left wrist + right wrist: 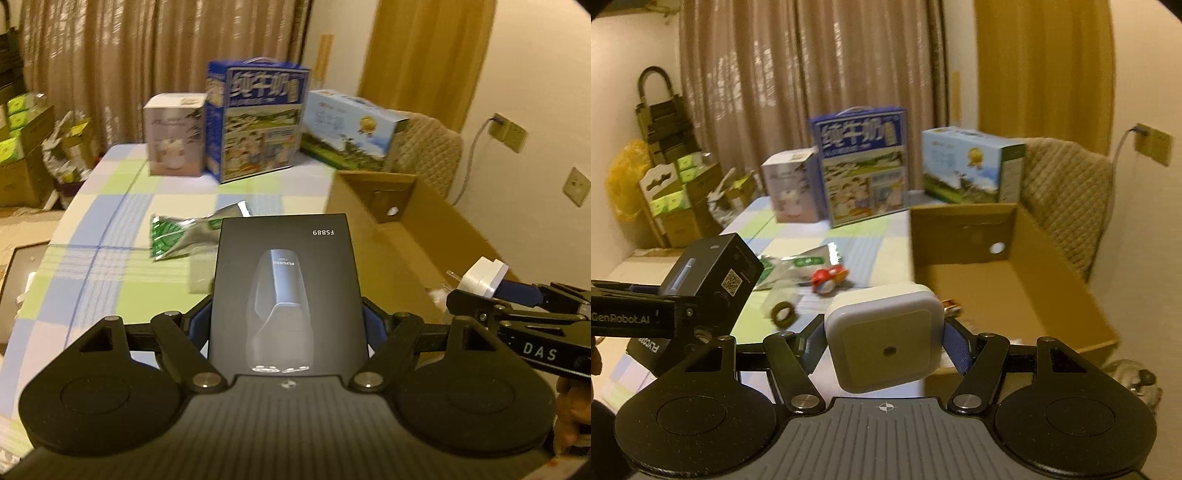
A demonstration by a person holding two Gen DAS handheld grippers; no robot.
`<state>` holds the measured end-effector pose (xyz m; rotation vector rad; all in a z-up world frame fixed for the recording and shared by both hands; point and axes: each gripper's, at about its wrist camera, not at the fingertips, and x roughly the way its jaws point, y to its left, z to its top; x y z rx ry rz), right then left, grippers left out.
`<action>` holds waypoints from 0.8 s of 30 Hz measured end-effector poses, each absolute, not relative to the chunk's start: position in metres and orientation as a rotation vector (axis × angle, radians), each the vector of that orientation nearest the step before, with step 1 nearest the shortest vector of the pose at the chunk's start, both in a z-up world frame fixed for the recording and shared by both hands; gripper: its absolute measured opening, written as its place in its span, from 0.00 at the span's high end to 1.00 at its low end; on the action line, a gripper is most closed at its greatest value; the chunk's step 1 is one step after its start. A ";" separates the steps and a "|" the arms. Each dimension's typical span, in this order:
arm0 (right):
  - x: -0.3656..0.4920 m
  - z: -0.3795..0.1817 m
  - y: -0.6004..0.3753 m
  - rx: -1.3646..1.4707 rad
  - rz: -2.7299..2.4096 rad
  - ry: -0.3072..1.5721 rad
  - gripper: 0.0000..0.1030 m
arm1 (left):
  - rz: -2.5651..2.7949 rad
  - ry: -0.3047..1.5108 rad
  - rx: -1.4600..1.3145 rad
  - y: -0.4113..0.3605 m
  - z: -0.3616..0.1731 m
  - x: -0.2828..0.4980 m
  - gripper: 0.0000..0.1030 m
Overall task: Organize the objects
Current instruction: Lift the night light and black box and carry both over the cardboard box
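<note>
Left of the open cardboard box [1015, 280], the left gripper [286, 325] is clamped on a black shaver box [284, 291] held above the table: stiff, smooth card, probably light, best pinched across its narrow sides. Nearer the cardboard box, the right gripper [884, 341] squeezes a small white plug-in light [884, 341], hard, slick plastic.

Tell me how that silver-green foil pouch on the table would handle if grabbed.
The foil pouch looks crinkled and partly flattened, so probably floppy and light. Its glossy film may slip in a claw. Lying flat on the tablecloth, it seems unlikely to roll.
</note>
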<state>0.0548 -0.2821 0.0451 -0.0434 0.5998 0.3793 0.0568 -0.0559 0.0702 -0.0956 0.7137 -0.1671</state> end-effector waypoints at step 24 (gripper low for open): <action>0.097 0.061 -0.393 -0.023 0.197 0.571 0.39 | -0.357 0.718 -0.076 -0.188 0.087 0.114 0.27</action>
